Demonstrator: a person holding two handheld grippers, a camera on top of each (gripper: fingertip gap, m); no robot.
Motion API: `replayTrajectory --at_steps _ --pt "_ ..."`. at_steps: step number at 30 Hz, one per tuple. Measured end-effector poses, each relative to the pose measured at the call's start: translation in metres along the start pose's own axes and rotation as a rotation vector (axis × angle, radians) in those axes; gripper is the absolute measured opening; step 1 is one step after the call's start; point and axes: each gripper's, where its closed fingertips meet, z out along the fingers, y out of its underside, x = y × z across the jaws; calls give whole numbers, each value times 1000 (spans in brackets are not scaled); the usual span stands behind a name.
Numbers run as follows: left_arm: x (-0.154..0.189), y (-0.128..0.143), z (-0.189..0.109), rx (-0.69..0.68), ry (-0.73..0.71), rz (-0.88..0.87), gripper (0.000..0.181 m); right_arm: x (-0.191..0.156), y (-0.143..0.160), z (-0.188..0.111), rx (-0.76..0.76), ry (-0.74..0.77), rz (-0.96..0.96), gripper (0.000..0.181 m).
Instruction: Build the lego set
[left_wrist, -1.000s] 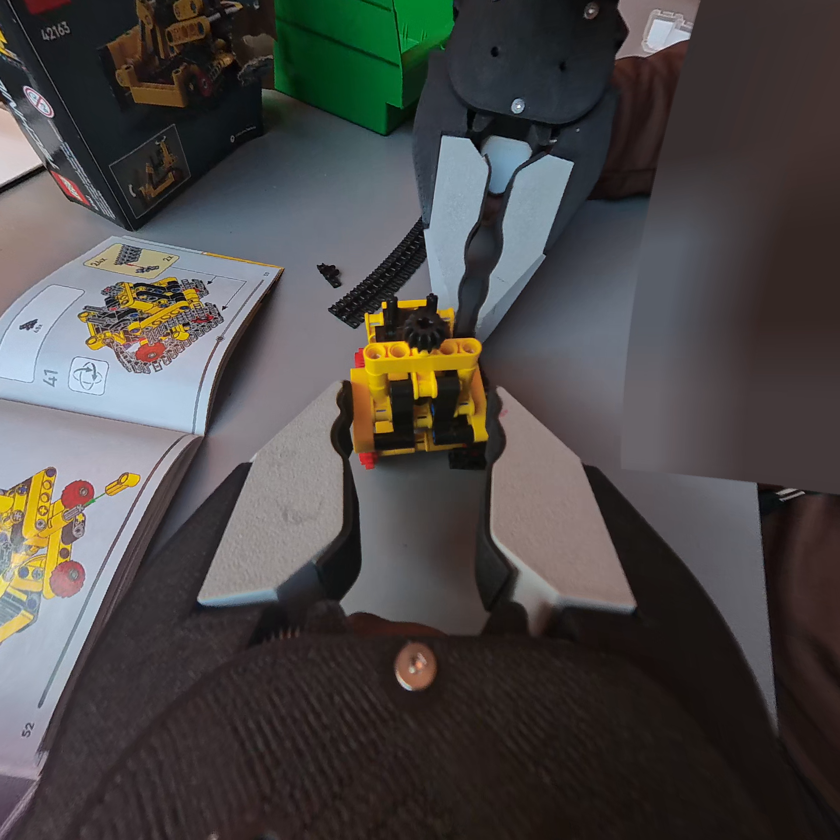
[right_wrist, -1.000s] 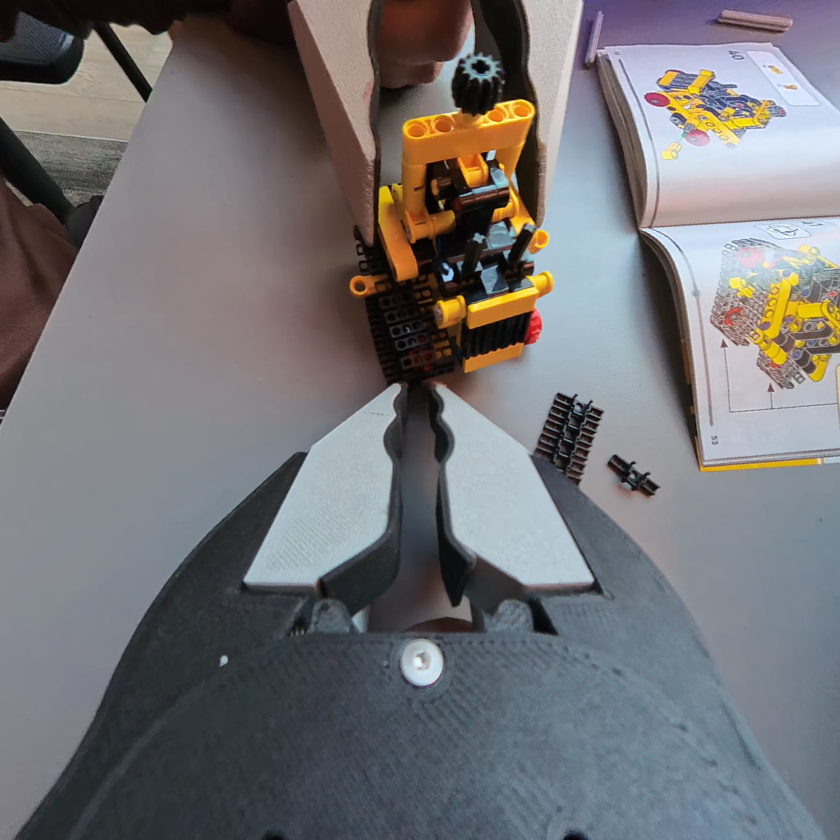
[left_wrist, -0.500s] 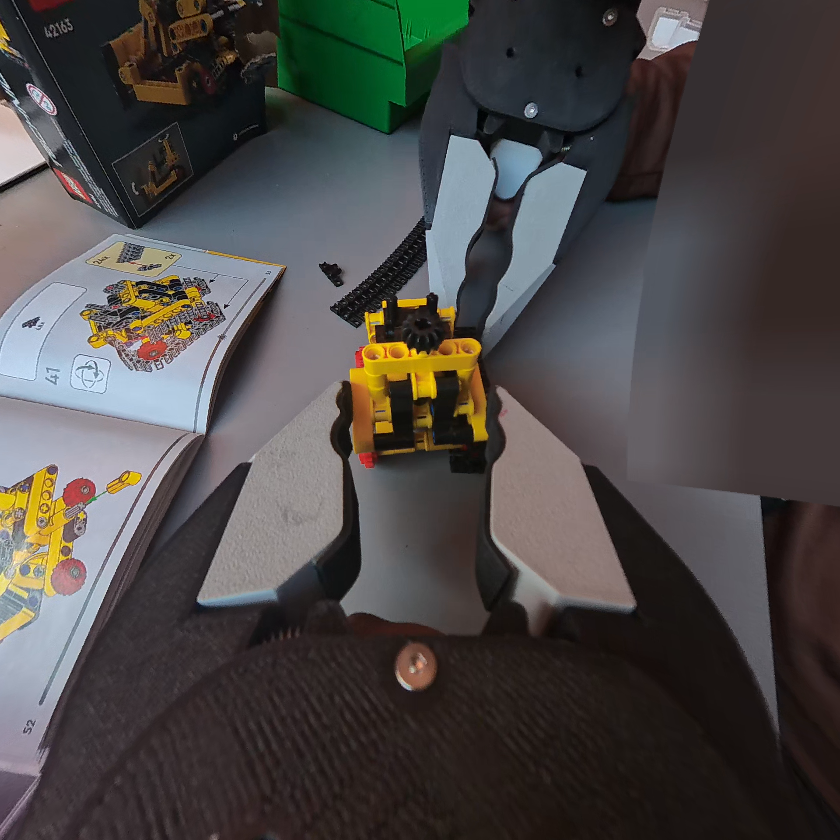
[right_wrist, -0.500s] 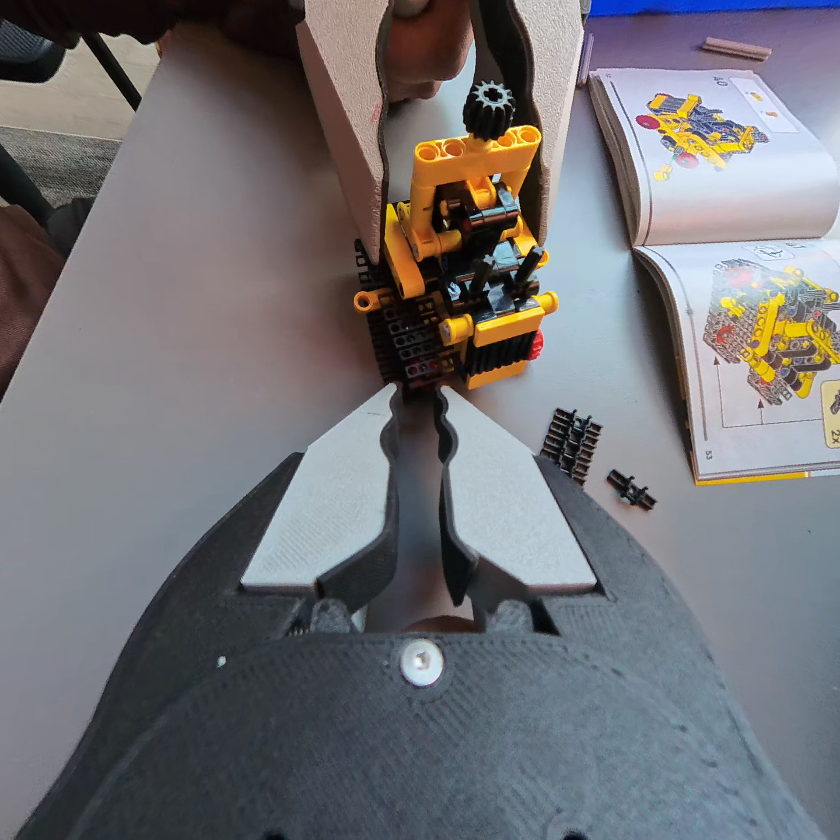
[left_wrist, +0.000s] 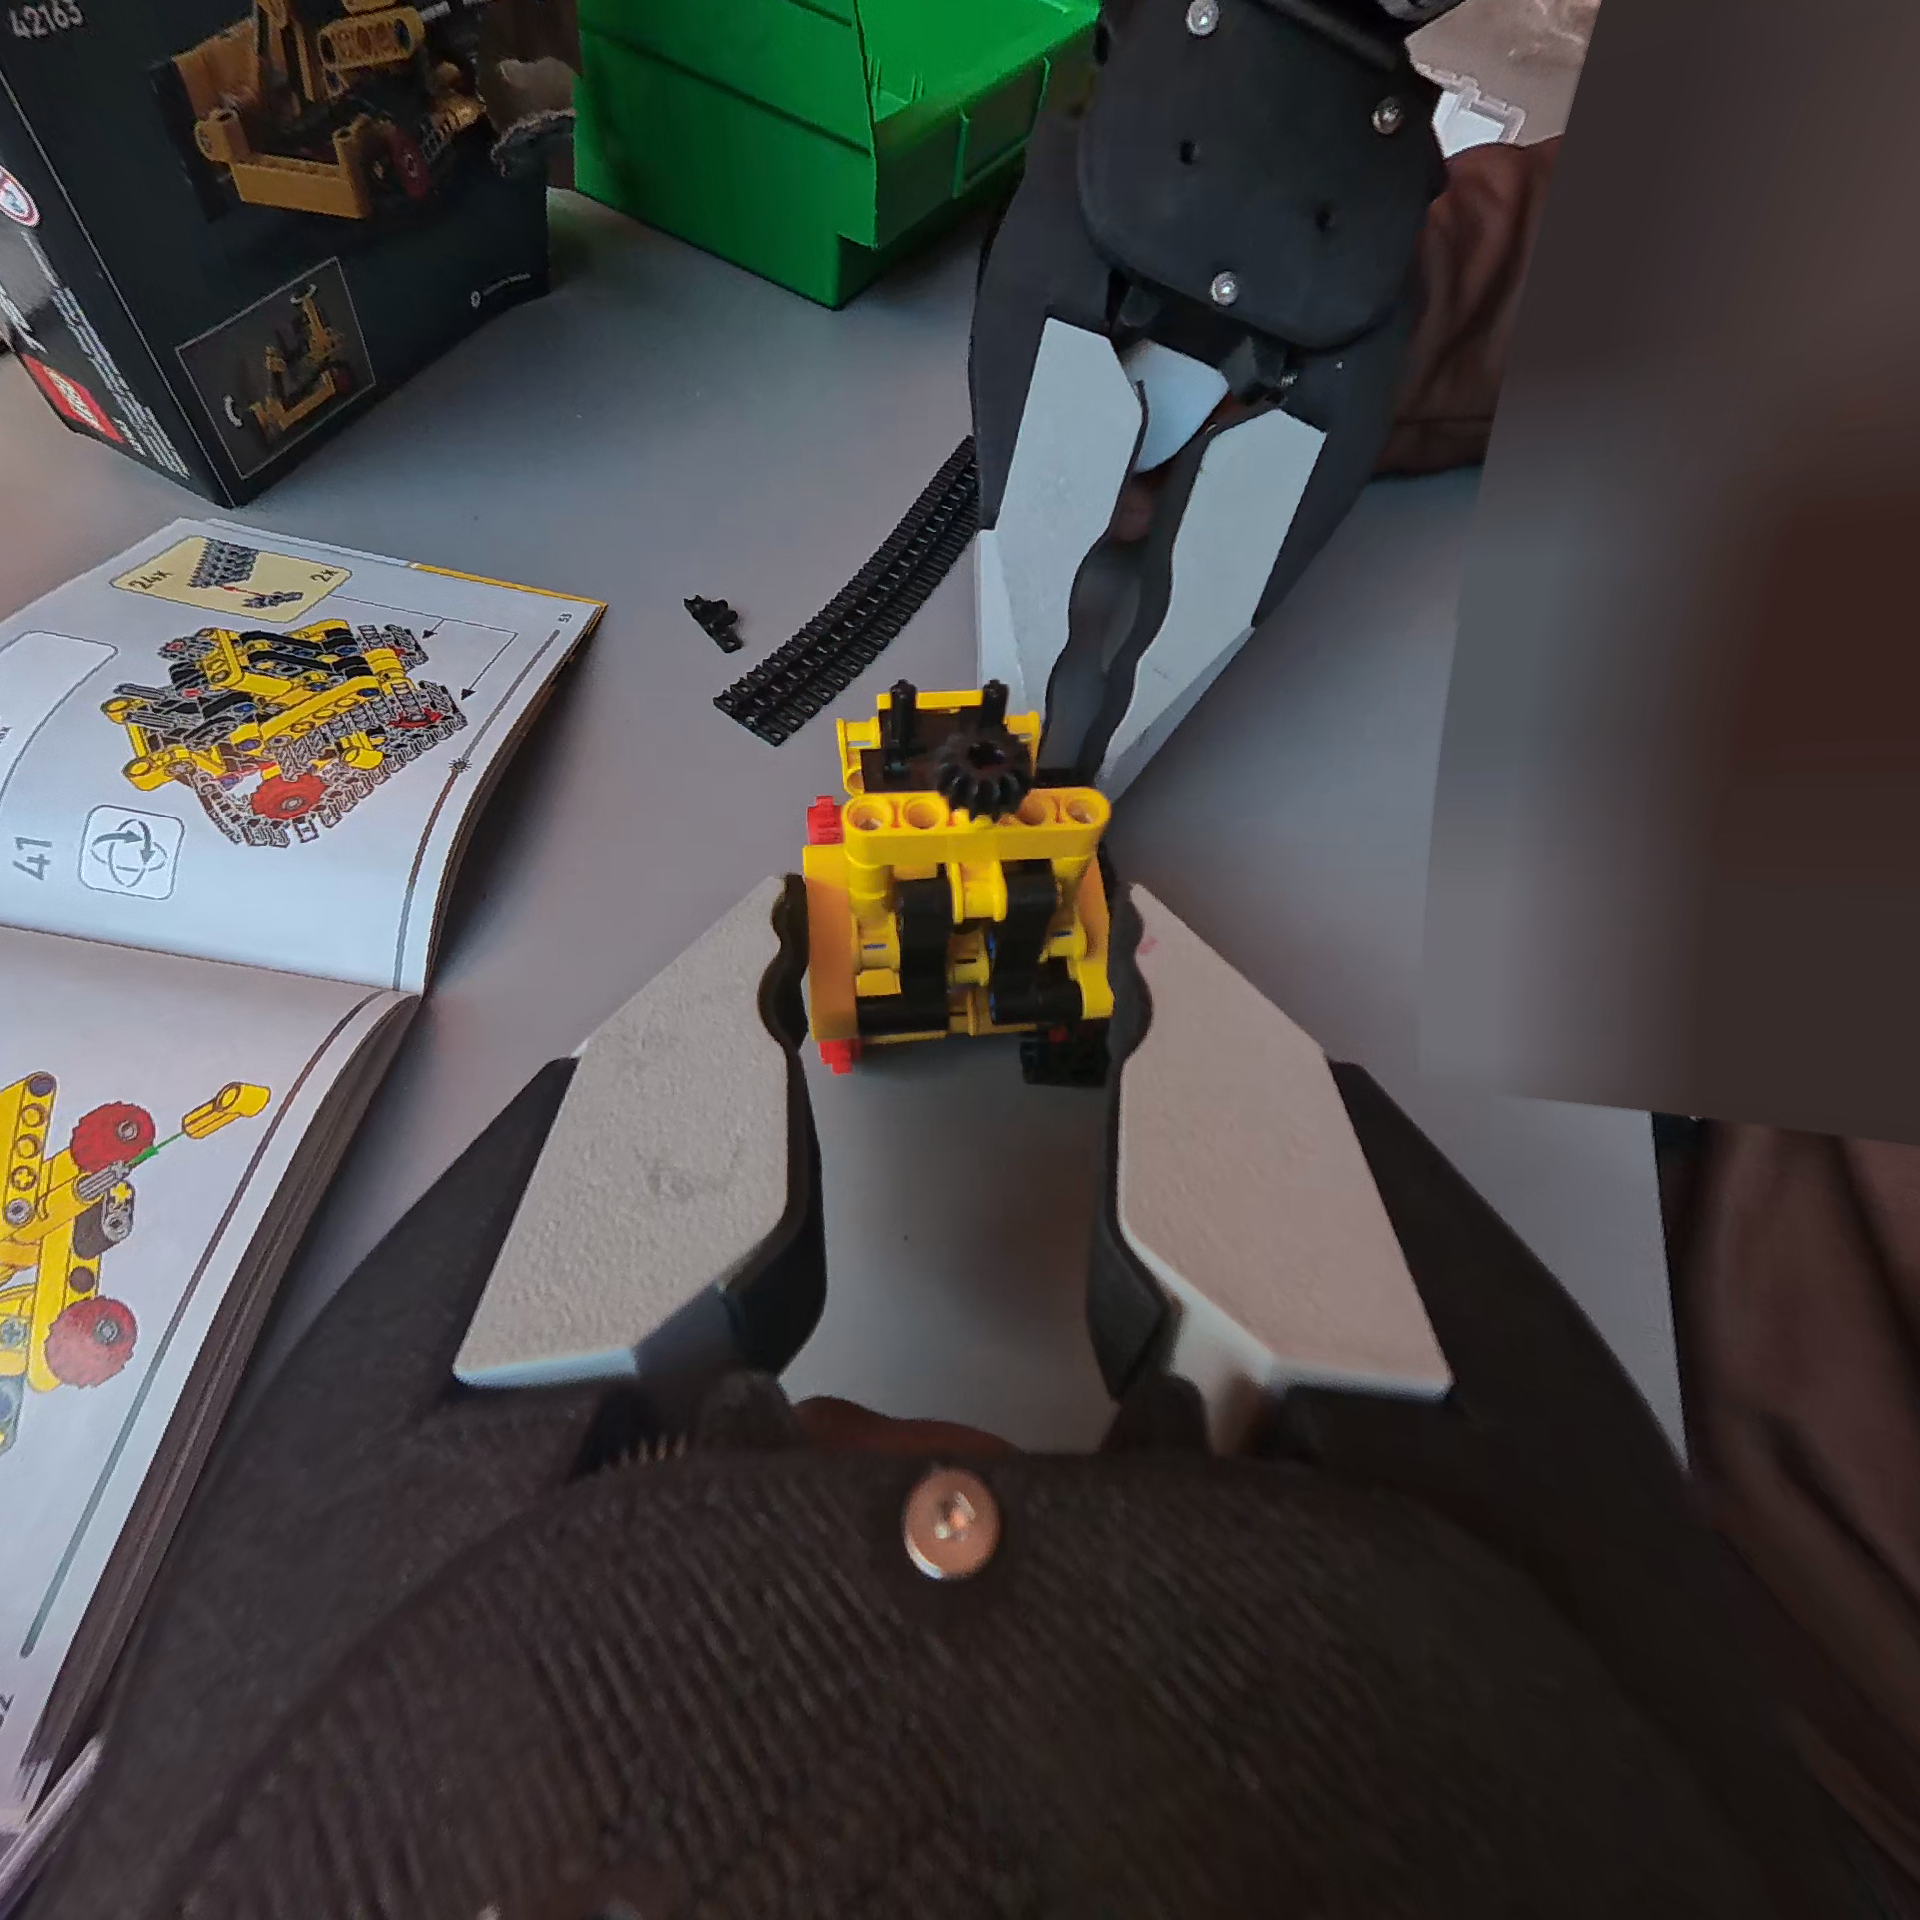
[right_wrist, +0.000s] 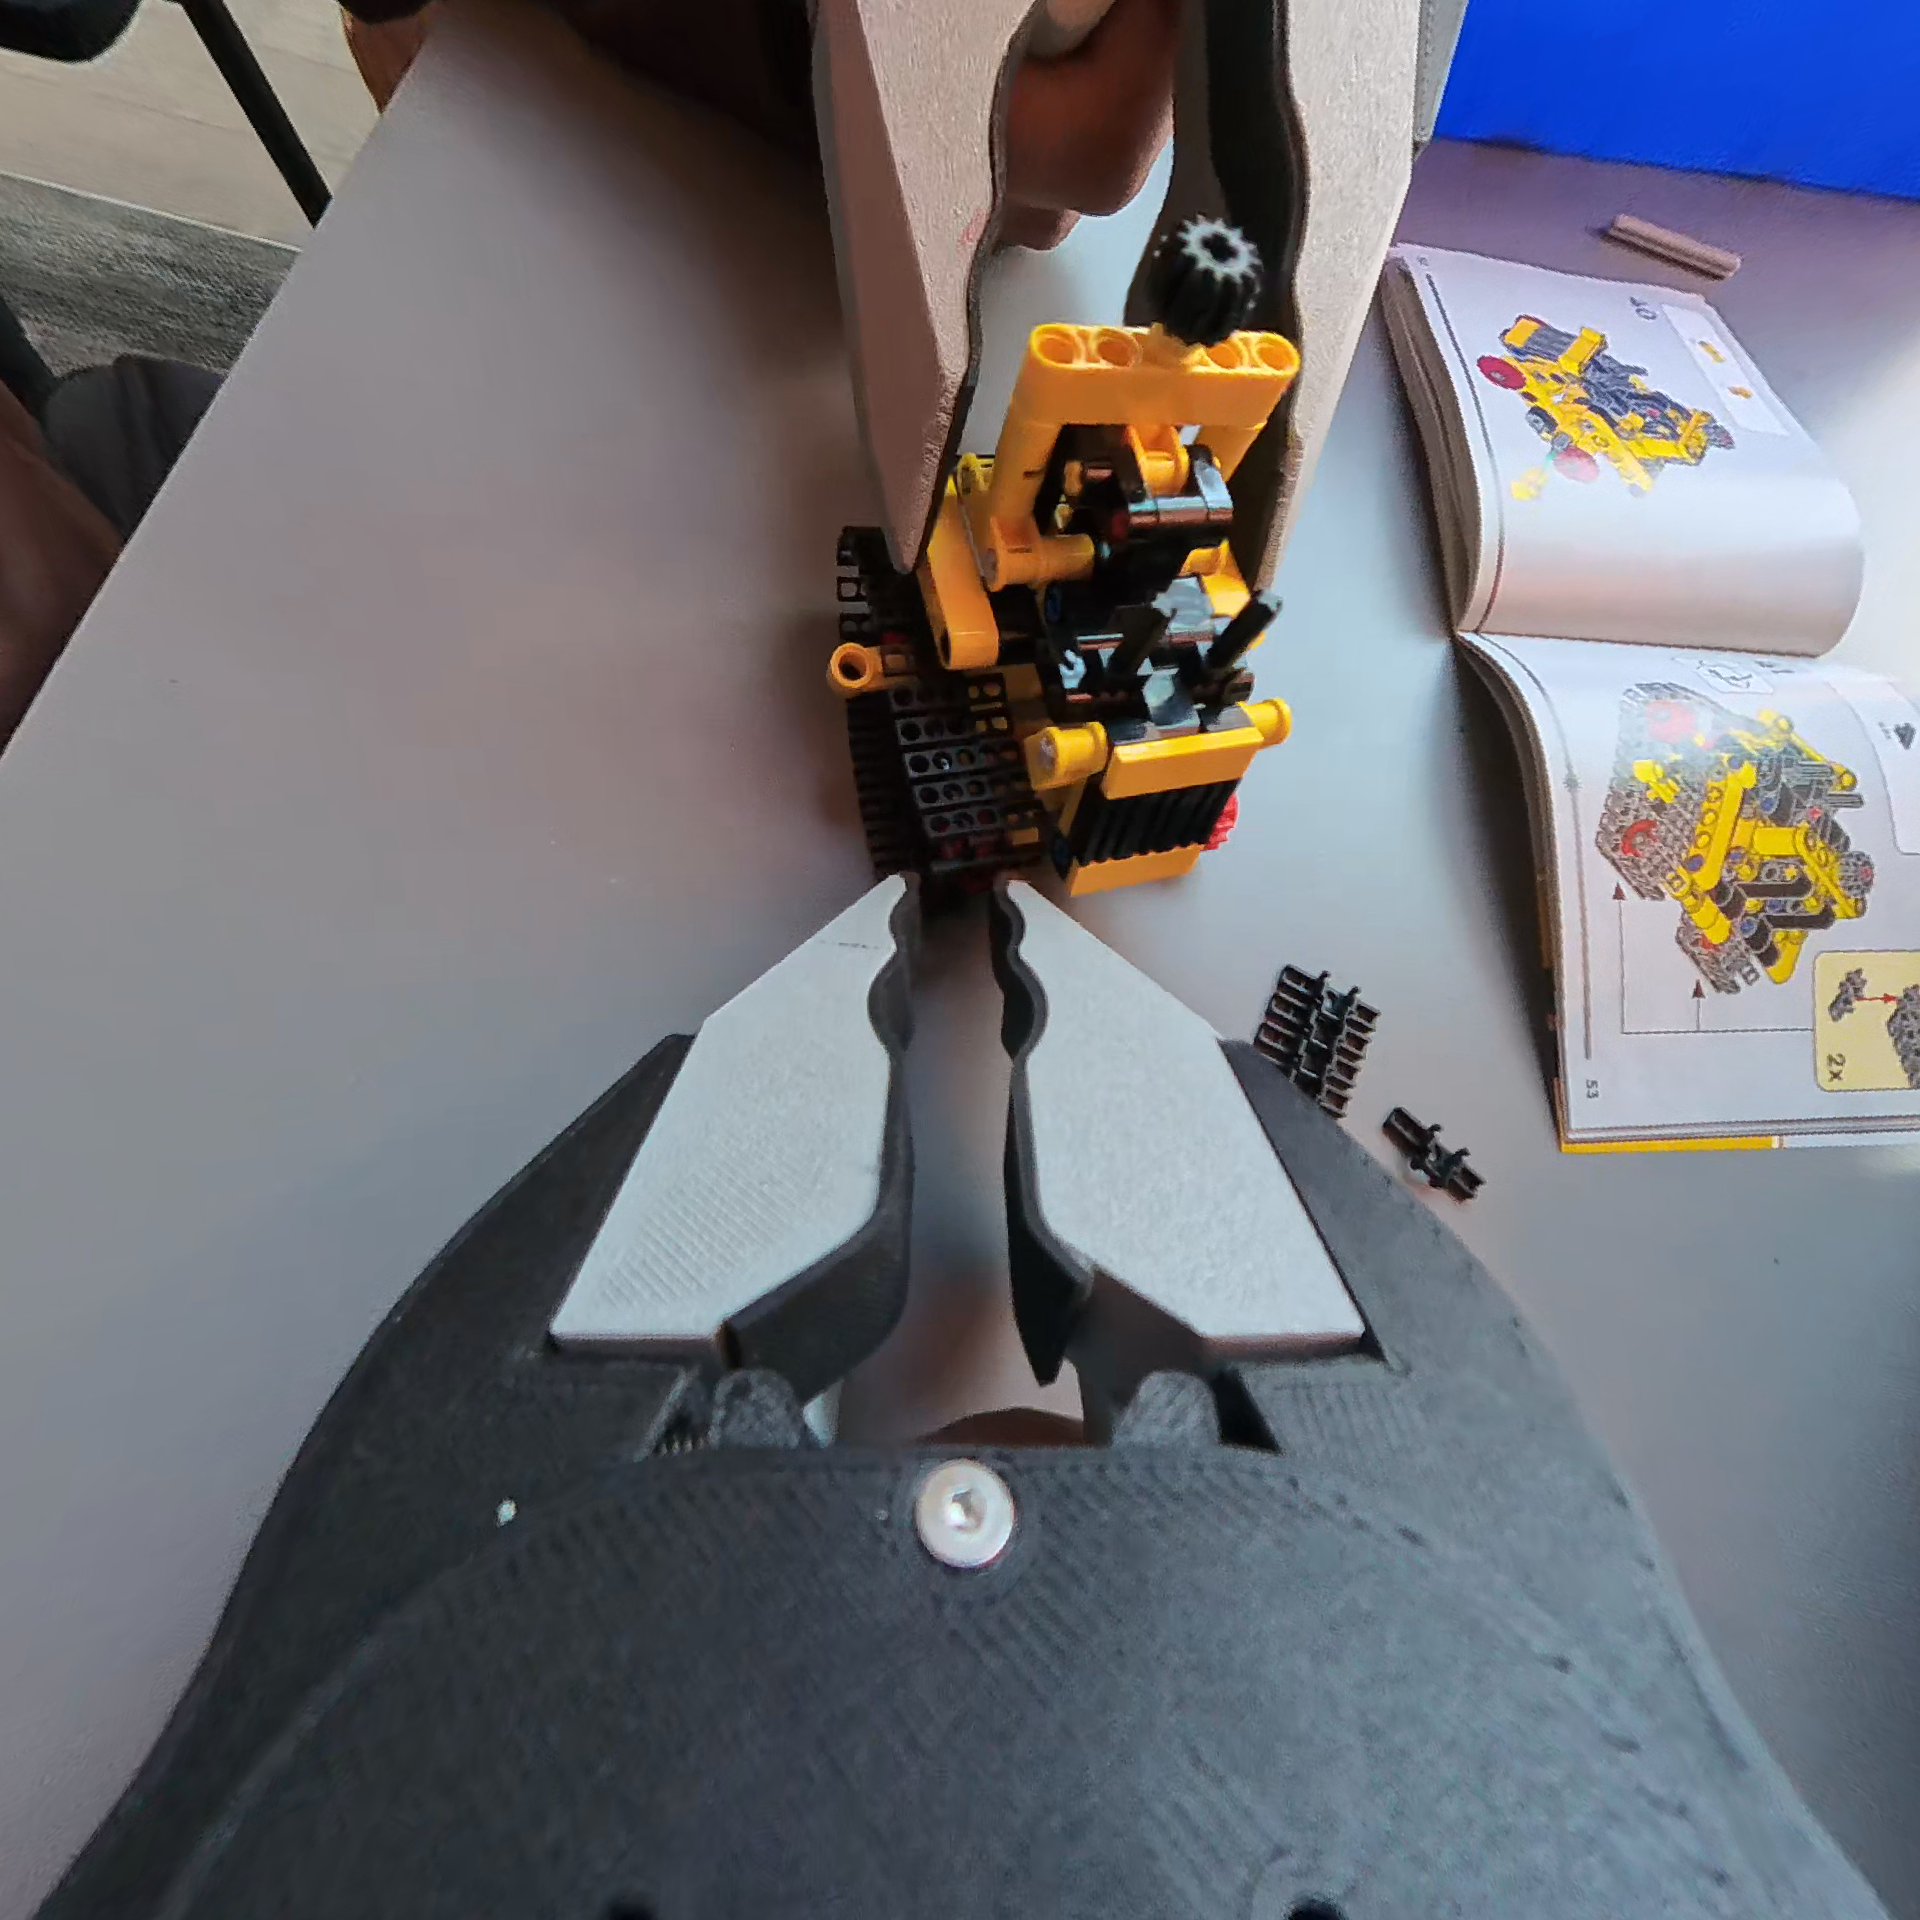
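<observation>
Model: yellow-and-black Lego bulldozer (left_wrist: 961, 894) stands on the grey table (left_wrist: 644, 416), clamped between the left gripper (left_wrist: 961, 935) fingers.
Right gripper (right_wrist: 951, 904): fingers narrow, holding nothing, tips at the model's black track side.
Left view only: set box (left_wrist: 239, 208), green bin (left_wrist: 821, 135).
Both views: open instruction booklet (right_wrist: 1662, 644), loose track strip (left_wrist: 862, 613).

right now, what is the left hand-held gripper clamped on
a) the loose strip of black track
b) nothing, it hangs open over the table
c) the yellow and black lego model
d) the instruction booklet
c: the left hand-held gripper has a finger pressed against each side of the yellow and black lego model, while the black track strip and the instruction booklet lie apart on the table.
</observation>
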Motion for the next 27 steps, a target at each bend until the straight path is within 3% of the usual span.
replayTrajectory --at_steps 27 --pt "-3 -2 -2 18 16 -55 51 0 -6 -3 45 14 -36 8"
